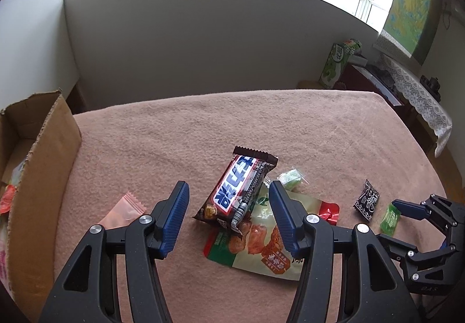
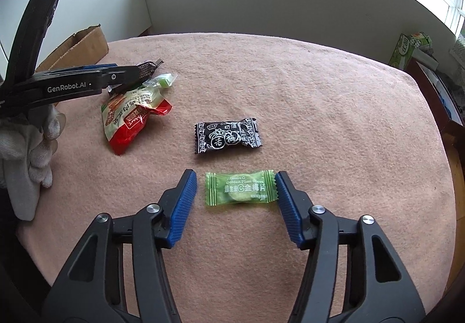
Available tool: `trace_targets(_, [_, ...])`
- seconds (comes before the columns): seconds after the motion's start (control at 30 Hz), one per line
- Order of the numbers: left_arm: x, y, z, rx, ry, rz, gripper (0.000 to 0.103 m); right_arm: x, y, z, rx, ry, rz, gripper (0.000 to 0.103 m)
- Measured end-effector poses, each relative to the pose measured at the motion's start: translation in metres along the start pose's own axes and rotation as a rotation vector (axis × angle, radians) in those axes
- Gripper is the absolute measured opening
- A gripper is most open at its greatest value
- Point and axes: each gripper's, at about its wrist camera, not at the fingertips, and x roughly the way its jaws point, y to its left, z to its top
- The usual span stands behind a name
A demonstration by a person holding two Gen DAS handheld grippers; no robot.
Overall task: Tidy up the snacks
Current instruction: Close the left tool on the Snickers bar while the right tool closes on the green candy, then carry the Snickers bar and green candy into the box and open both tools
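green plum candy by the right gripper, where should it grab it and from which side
Grip the green plum candy across its two crimped ends, coming straight down from above. It lies flat on the pink blanket, lengthwise between the open right gripper fingers, apart from the black candy behind it, so closing should catch it.

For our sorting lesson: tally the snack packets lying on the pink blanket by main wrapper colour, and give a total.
Green: 2, the plum candy and small candy
Black: 1
Brown: 1, chocolate bar
Pink: 1
Red-and-green pouch: 1
Total: 6
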Motion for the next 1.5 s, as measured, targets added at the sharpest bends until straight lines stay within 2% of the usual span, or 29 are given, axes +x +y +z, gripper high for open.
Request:
trace_targets(0.1, [0.006,0.001,0.001,0.004,0.020,-0.009,0.055,-0.001,0.001,-0.001,-0.008,-0.002,-0.002,0.052])
trace_targets(0.2, [0.012,0.000,0.001,0.013,0.049,-0.017,0.041,-0.002,0.002,-0.001,-0.014,-0.003,-0.004,0.049])
trace_targets(0.23, [0.013,0.000,0.001,0.012,0.053,-0.012,0.039,-0.002,0.003,-0.001,-0.015,-0.005,-0.004,0.047])
trace_targets(0.4, [0.011,0.003,0.000,-0.001,0.053,-0.011,0.033,-0.005,0.002,-0.002,-0.003,-0.010,0.004,0.043])
trace_targets(0.5, [0.009,0.002,0.000,-0.003,0.051,-0.002,0.032,-0.007,-0.001,-0.001,0.009,-0.018,0.008,0.037])
trace_targets(0.67, [0.005,0.007,-0.002,-0.016,0.046,0.006,0.027,-0.007,-0.002,-0.001,-0.002,-0.011,0.024,0.037])
trace_targets(0.73, [0.005,0.007,-0.002,-0.013,0.049,0.004,0.027,-0.006,0.001,-0.003,-0.018,-0.001,0.018,0.041])
trace_targets(0.83, [0.005,0.006,-0.003,-0.004,0.048,0.017,0.027,-0.008,0.005,-0.004,-0.029,-0.004,0.001,0.041])
trace_targets(1.0, [0.005,0.000,-0.003,0.003,0.039,0.031,0.027,-0.015,0.001,-0.004,-0.006,-0.030,-0.005,0.031])
trace_targets(1.27, [-0.006,0.003,-0.002,-0.024,0.006,0.031,0.027,-0.034,-0.007,0.004,0.044,-0.092,0.008,0.030])
trace_targets(1.5, [-0.030,0.006,-0.002,-0.040,-0.042,0.022,0.027,-0.046,0.009,0.017,0.029,-0.127,0.031,0.030])
